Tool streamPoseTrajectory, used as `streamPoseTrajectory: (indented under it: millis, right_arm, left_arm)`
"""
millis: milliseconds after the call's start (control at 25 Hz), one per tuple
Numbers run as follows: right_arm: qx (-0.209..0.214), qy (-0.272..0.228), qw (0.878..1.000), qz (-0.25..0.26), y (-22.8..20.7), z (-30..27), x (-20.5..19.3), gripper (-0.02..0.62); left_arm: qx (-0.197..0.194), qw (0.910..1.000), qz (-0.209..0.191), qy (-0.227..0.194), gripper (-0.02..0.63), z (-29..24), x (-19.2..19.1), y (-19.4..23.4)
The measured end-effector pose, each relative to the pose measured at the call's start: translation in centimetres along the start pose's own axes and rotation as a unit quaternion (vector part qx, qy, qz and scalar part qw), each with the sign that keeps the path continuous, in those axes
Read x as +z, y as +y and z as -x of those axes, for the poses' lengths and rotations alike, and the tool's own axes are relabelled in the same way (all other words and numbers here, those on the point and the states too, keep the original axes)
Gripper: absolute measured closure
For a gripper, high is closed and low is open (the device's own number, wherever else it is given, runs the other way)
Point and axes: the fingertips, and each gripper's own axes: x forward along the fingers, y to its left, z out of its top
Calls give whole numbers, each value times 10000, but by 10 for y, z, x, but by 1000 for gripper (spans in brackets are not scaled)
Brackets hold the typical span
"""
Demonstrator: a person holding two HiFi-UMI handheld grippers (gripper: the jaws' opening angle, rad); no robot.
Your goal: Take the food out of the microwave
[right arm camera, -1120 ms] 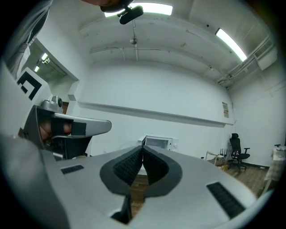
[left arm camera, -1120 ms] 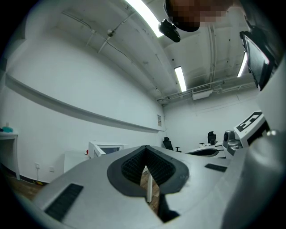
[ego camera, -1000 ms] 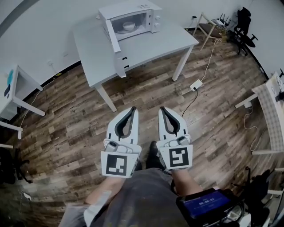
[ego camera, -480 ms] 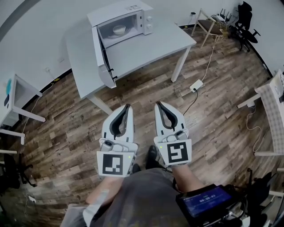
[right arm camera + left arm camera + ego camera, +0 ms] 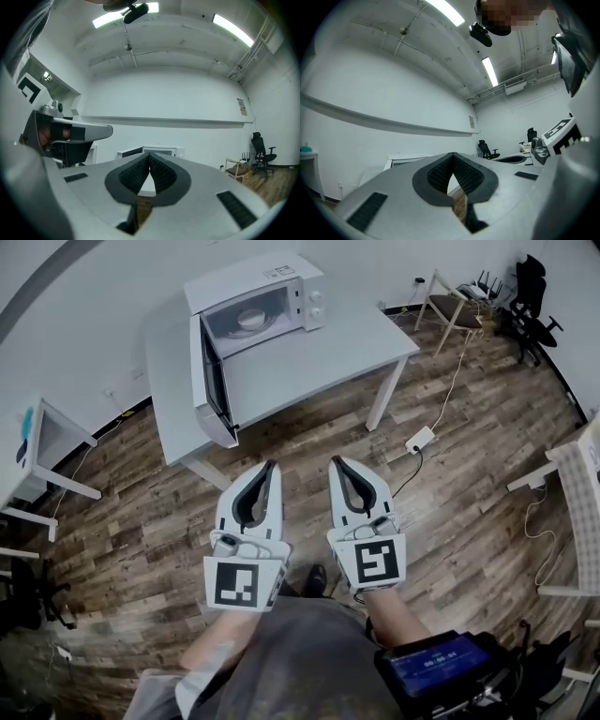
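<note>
your left gripper [image 5: 270, 465] and right gripper [image 5: 335, 462] are both closed, nothing between the jaws, side by side over the wood-plank floor [image 5: 469, 446], well short of the white bench [image 5: 319, 357]. the white microwave [image 5: 281, 282] on the bench has its door [image 5: 211, 381] swung open, and the pale round dish of food [image 5: 248, 320] sits inside.

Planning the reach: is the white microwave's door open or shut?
Open. The door of the white microwave stands swung out to the left, exposing the cavity with a pale dish inside.
</note>
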Motion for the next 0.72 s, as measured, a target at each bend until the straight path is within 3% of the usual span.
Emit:
streamPoseTrajectory:
  millis: [360,720]
  right_arm:
    - [26,-13,10000,15,-22,-18,-5,586]
    - [-129,277,9995,111,-63,-60,-27,586]
  left_arm:
    - [-52,10000,11,43,600,-32,-7,-1]
    - [-296,9993,217,1,600,-100,-26,5]
